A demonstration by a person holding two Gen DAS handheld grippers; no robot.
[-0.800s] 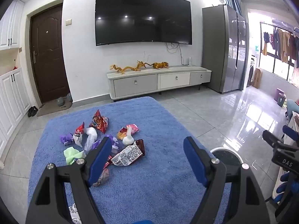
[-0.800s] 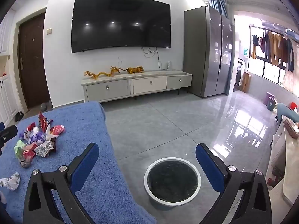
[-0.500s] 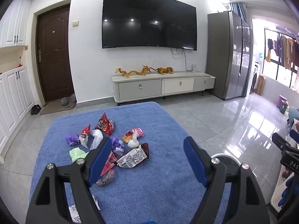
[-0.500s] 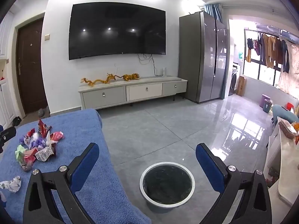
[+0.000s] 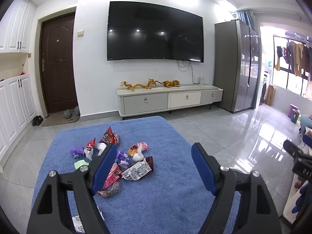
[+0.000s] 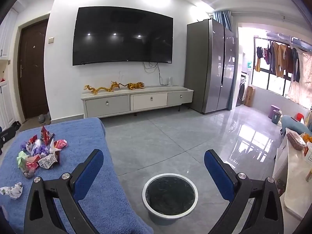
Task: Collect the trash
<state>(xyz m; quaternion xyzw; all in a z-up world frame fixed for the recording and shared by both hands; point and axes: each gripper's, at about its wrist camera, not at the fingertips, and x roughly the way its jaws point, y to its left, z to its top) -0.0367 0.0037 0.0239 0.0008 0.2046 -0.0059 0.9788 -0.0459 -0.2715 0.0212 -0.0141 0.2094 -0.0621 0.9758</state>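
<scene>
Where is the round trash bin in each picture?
Left wrist view: only a sliver of the trash bin's white rim shows, behind the right finger.
Right wrist view: the bin sits bottom centre on the grey floor, right of the blue rug.
Shared landmark: the wall television.

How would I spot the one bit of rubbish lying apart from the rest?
Start at the blue rug spread below the wall-mounted television. A colourful heap of snack wrappers sits on its left part. Nearer the camera than that heap, alone by the picture's left edge, lies the crumpled white wrapper: pale with dark print, balled up, touching nothing else.
</scene>
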